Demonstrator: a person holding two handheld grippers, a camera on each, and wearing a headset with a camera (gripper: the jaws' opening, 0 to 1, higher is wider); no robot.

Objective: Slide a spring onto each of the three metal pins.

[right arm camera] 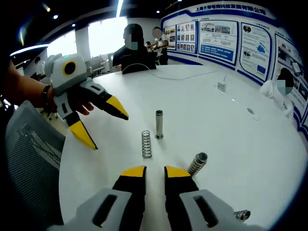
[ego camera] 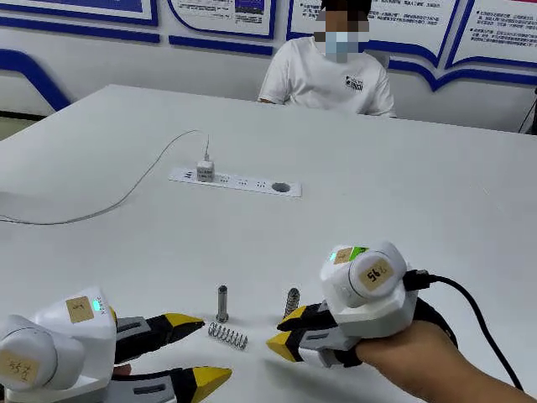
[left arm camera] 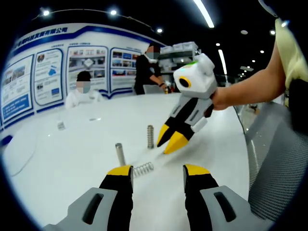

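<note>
The left gripper (left arm camera: pixel 158 171) has its yellow-tipped black fingers (left arm camera: pixel 120 171) spread wide with nothing between them. The right gripper (right arm camera: pixel 155 172) has its matching fingers (right arm camera: pixel 177 172) drawn to a narrow gap, also with nothing in it. Both hover low over the tabletop (ego camera: pixel 403 210), tips turned toward each other.

Between the two sets of tips lies the loose spring (ego camera: pixel 227 335), a short coil of bright wire on its side. Just beyond it the bare pin (ego camera: pixel 222 302) stands upright, a smooth grey metal cylinder with a slightly wider foot. Near the right gripper's tips stands the sprung pin (ego camera: pixel 291 300), its shaft wrapped in a coil. The right gripper view shows another coil (right arm camera: pixel 242 214) at its lower edge, too small to tell whether it sits on a pin.

The tabletop is plain, matte white with a rounded edge. Farther back a flat white power strip (ego camera: pixel 235 181) is set into it, carrying a small square plug (ego camera: pixel 205 170) from which a thin pale cable (ego camera: pixel 126 197) curves off to the left. A person in a white T-shirt (ego camera: pixel 327 75) sits across the far side.
</note>
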